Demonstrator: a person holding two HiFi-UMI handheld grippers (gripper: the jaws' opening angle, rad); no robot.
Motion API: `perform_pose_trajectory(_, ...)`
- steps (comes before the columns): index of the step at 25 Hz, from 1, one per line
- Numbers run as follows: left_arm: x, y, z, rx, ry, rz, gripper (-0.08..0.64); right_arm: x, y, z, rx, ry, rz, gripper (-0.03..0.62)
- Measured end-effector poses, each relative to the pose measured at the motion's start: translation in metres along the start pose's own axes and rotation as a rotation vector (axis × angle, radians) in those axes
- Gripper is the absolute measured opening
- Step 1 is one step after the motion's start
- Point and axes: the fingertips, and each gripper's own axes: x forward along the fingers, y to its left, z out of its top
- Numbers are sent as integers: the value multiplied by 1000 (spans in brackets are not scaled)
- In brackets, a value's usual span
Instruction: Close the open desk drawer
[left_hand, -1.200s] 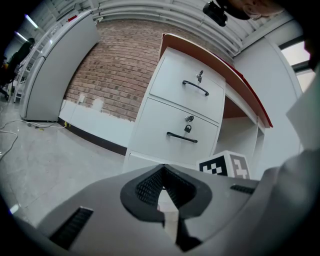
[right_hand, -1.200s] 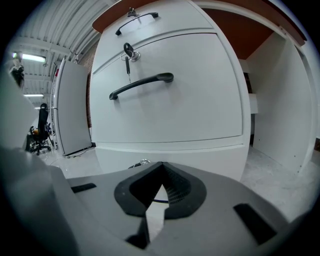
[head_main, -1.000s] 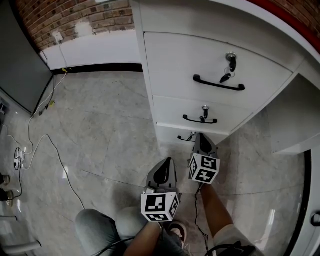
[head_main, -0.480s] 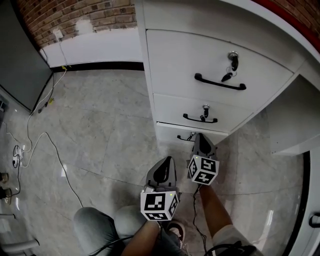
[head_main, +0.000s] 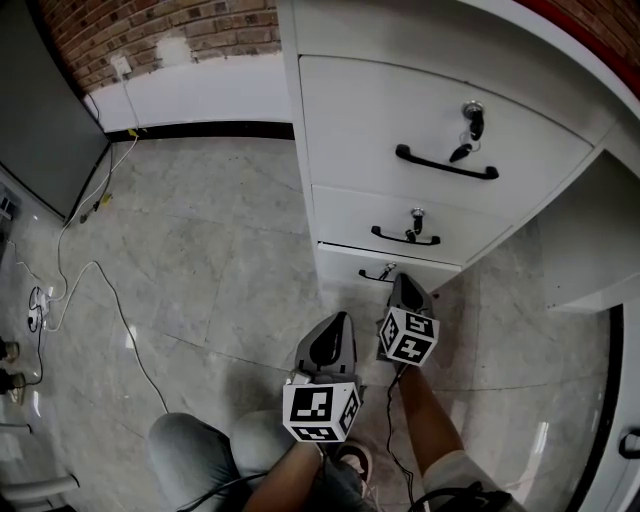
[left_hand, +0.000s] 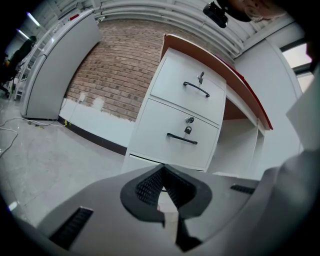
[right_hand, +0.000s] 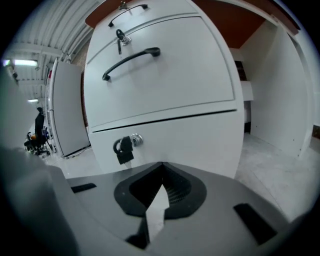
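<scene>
Right gripper (right_hand: 161, 172): the jaws are pressed together with nothing between them. The closed tip is aimed square at the front of the bottom drawer (right_hand: 200, 135), just right of the key (right_hand: 124, 146) hanging in its lock. I judge the jaws are shut to give one blunt point for pushing, and set on bare panel to keep clear of the key. In the head view the tip sits at or just short of that front; I cannot confirm contact. The bottom drawer appears to stand slightly proud of the two drawers above it, with a dark line along its top edge, so I judge it nearly home but not flush. Left gripper (left_hand: 162, 172): the jaws are likewise together and empty. It is held back and to the left, apart from the desk (head_main: 520, 60), and apparently idle. Surface: glossy grey stone-pattern floor (head_main: 200, 250), with loose cables (head_main: 75, 275) at the left, well apart from the work. Room: brick wall (head_main: 150, 25) above a white skirting panel (head_main: 190, 100), with a dark cabinet side (head_main: 35, 120) at the left.
</scene>
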Motion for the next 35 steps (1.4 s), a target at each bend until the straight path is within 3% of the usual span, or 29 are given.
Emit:
perform_pose_trajectory(13,5,-5,-1,-4,1,-10,5,5,-4,-3,-61,-65,-49,-2)
perform_pose_trajectory(35,4,-8,0,-4,-7,-16,5,17,-6,2,-45,-43,-39,-2)
